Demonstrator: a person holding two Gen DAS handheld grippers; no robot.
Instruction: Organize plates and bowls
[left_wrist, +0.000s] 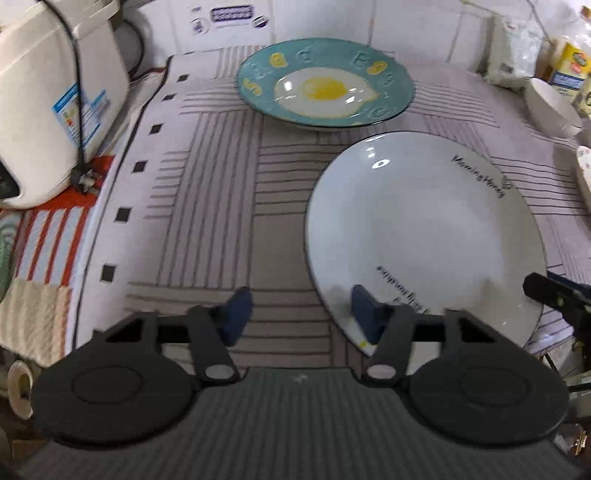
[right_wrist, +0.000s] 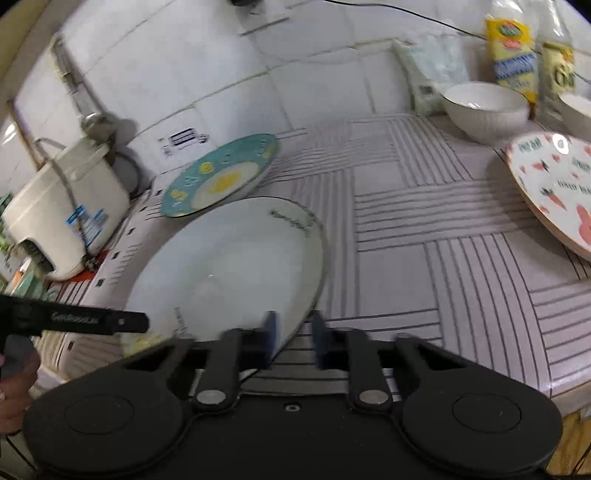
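White wall tiles back a counter laid with a striped cloth (left_wrist: 207, 206), and that cloth carries everything I have to sort.

From my left wrist I look down along the left gripper (left_wrist: 301, 314). Its fingers stand apart with the near left rim of the white plate (left_wrist: 417, 229) between them: one pad sits over the plate's face, the other over bare cloth, and neither visibly presses on the rim, so I count it as open around the edge, not gripping. Beyond the white plate, just beside its far rim, lies the teal egg plate (left_wrist: 325, 83). A rice cooker (left_wrist: 51, 96) stands at the left edge of the cloth and a white bowl (left_wrist: 550, 107) at the far right. A black finger of my other tool pokes in at the right, over the plate's near right rim.

From my right wrist, the right gripper (right_wrist: 293, 341) has its pads drawn close on the white plate's near right rim (right_wrist: 221, 269); I judge it pinched, though blur hides the contact. The plate lies ahead and to the left. The carrot-print plate (right_wrist: 554, 192) and bowls sit to the right.

Both tools meet the same plate from opposite sides of its near edge; the right has the firmer hold, so the left needs to finish closing before any lift.
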